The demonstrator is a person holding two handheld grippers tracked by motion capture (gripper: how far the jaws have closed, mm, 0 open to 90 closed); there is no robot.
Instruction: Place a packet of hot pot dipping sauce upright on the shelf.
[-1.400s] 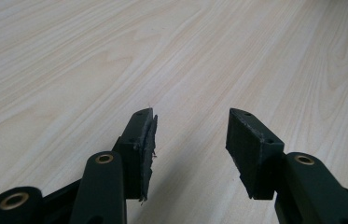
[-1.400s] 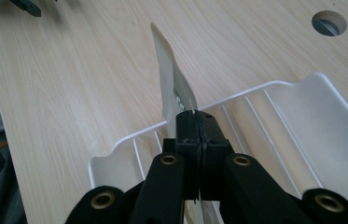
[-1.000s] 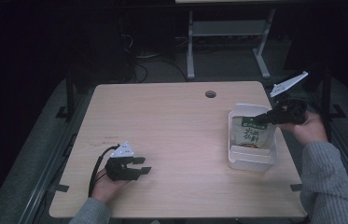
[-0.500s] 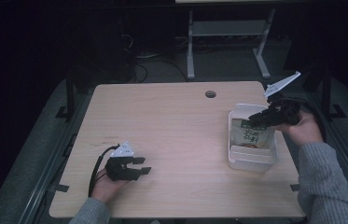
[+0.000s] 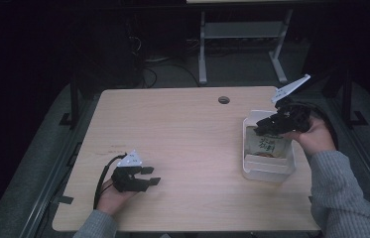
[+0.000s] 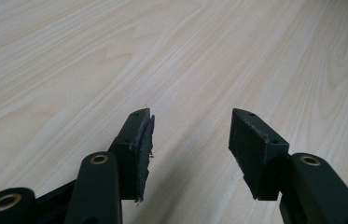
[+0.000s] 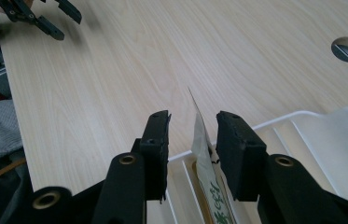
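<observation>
The left tool [image 5: 154, 176] rests low on the near-left part of the bench [image 5: 182, 134], in the person's left hand. In the left gripper view its jaws stand apart with nothing but bare wood between them. It takes no part in the work at this point and looks to be waiting.

Further off, at the right side of the bench, stands a white bin [image 5: 267, 168]. A pouch [image 5: 268, 145] with green print sits inside it, leaning up against the bin's far wall, its top edge above the rim. The right tool [image 5: 263, 128] hangs over that top edge. In the right gripper view its jaws [image 7: 192, 140] have just been opening: the thin top edge of the pouch [image 7: 203, 140] is between them, close to the right-hand pad, but the left pad is clear of it, so the grip looks released or nearly so.

Judging from this, the main part is done: the pouch is in the bin and no longer carried. What seems left is small, namely drawing the right tool clear of the pouch without dragging it, and perhaps letting the pouch settle flatter, since it leans rather than lies. Beyond the bin, the bench has a round cable hole [image 5: 223, 99] near its far edge.
</observation>
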